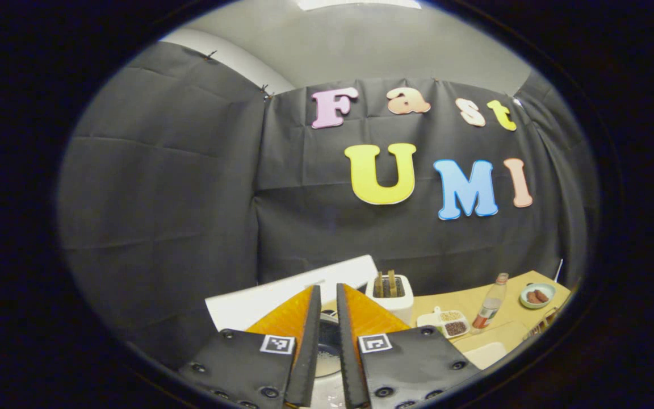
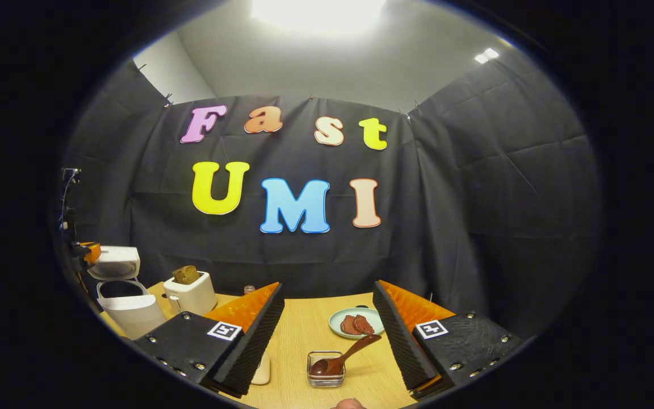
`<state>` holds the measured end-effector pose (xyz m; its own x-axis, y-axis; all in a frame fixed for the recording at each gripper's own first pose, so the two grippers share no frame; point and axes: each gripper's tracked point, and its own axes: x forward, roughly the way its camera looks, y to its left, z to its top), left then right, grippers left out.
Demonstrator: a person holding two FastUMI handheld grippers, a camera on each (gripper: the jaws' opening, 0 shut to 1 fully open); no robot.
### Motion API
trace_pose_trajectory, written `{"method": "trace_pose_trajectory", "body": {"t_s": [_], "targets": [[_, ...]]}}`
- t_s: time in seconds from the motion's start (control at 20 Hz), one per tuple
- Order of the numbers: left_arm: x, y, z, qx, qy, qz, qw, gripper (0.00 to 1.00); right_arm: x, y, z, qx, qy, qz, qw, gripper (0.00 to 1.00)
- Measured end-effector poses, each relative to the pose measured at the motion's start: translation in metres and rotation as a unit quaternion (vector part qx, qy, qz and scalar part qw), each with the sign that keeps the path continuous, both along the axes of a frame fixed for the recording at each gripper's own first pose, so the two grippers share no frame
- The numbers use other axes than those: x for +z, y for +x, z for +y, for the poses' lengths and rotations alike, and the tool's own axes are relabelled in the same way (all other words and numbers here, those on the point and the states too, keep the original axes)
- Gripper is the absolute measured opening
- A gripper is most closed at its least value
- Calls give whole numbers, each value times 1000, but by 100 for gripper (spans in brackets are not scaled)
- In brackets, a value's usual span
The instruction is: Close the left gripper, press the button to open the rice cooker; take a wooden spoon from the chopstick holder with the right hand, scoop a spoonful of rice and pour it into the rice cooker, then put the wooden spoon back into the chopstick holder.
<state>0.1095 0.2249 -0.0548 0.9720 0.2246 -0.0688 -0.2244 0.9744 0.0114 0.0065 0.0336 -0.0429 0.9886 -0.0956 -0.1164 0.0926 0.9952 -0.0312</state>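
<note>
The rice cooker (image 2: 122, 295) stands at the far left of the table (image 2: 304, 335) in the right gripper view, and its lid is already up, so I judge the button press done. In the left gripper view the raised white lid (image 1: 281, 295) sits just beyond my left gripper (image 1: 328, 335), and the pot's dark opening shows through the narrow slot between the two fingers. Those fingers stand nearly together with nothing between them, which suits a blunt tip for pushing a button.

The wooden spoon (image 2: 343, 355) rests bowl-down in a small clear glass container (image 2: 326, 369), its handle leaning up and to the right. My right gripper (image 2: 327, 335) hangs above and in front of it with the fingers wide apart and empty; the spoon lies between them in the picture but untouched. I take that spread as readiness to close on the handle, the free part to grip.

Whether the glass container is the chopstick holder or the rice dish I cannot tell.

Further out, a white toaster (image 2: 191, 292) with bread stands beside the cooker, a pale plate (image 2: 355, 324) with reddish pieces lies behind the spoon, and the left gripper view adds a bottle (image 1: 489, 309) and a divided tray of grains (image 1: 449, 324).
</note>
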Motion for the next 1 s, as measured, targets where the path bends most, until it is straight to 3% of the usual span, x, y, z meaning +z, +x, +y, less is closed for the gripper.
{"method": "trace_pose_trajectory", "body": {"t_s": [0.05,0.2,0.25,0.6,1.0], "targets": [[10,-2,-9,-4,-1,-12,1000,36,-1,2,-5,2,4,-2,1000,96],[31,-22,-36,-10,12,-41,999,91,-9,13,-17,9,17,-7,1000,96],[38,-29,-46,-15,16,-47,999,98,-16,17,-22,9,18,-3,1000,95],[85,-70,-116,-50,33,-76,995,99,-75,50,-50,13,56,50,997,96],[107,-96,-131,-37,64,-69,995,99,-153,75,-71,0,103,129,986,97]]}}
